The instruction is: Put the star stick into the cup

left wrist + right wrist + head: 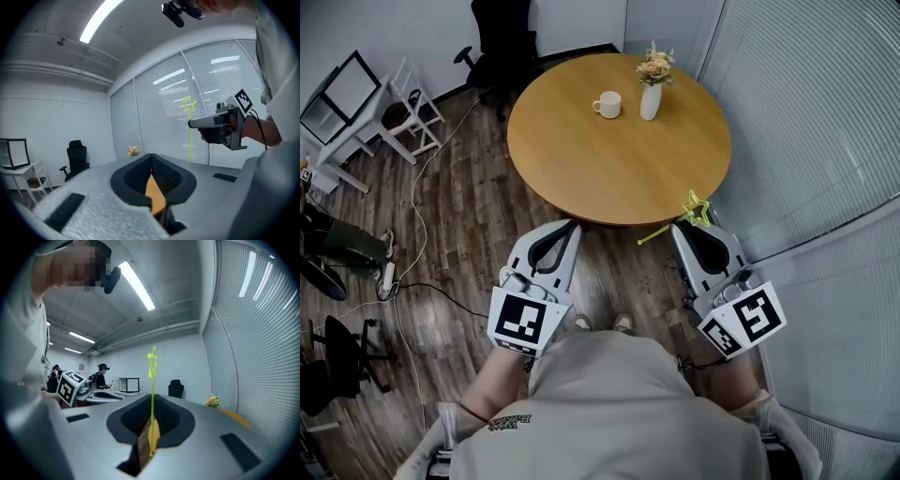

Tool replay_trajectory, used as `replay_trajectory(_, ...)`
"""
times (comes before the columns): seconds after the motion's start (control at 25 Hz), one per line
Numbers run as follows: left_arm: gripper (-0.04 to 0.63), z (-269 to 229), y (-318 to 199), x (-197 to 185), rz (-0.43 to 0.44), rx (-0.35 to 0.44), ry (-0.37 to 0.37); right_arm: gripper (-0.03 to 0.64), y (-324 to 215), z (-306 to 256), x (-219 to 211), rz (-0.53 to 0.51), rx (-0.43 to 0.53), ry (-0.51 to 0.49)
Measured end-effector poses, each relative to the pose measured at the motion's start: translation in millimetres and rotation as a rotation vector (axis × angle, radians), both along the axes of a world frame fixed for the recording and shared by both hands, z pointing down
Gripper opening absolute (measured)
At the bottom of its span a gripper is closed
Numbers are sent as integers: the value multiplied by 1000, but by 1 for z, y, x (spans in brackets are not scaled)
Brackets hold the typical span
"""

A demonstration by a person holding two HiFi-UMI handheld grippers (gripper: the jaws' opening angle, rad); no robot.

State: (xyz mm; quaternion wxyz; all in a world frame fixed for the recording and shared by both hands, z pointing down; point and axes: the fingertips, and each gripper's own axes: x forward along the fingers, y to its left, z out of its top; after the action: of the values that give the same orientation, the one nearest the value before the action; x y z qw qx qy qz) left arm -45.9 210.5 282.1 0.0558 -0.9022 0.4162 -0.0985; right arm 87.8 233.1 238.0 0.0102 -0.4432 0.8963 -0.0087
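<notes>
The star stick (686,215) is a thin yellow-green wand with a star on top. My right gripper (680,226) is shut on it just off the near edge of the round wooden table (619,159). In the right gripper view the star stick (151,399) stands upright between the closed jaws. The white cup (607,104) sits far across the table beside a white vase of flowers (651,92). My left gripper (573,226) hovers at the table's near edge, shut and holding nothing. The left gripper view shows the right gripper (193,123) holding the star stick (189,136).
A black office chair (502,37) stands behind the table. White chairs and a desk (398,117) are at the left. Cables (417,281) run over the wooden floor. A wall of blinds (825,141) closes the right side. My feet (600,323) are below the table edge.
</notes>
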Motion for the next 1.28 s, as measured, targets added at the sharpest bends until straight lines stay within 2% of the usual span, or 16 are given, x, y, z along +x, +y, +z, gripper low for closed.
replay_trajectory(0.24, 22, 7, -16, 50, -12, -5, -17, 34, -23, 10, 50, -14, -2, -18)
replay_trajectory(0.36, 22, 10, -19, 62, -26, -12, -27, 34, -29, 14, 62, -27, -5, -24)
replay_trajectory(0.56, 22, 9, -19, 64, -31, 0, -45, 34, -29, 12, 63, -46, -3, -25)
replay_trajectory(0.8, 23, 11, -12, 72, -32, -24, -25, 34, -28, 11, 63, -60, 9, -32)
replay_trajectory(0.96, 23, 13, -12, 72, -40, -13, -42, 34, -30, 14, 65, -71, 9, -40)
replay_trajectory(1.28, 21, 14, -12, 69, -72, 4, -29, 34, -33, 21, 66, -92, 13, -36)
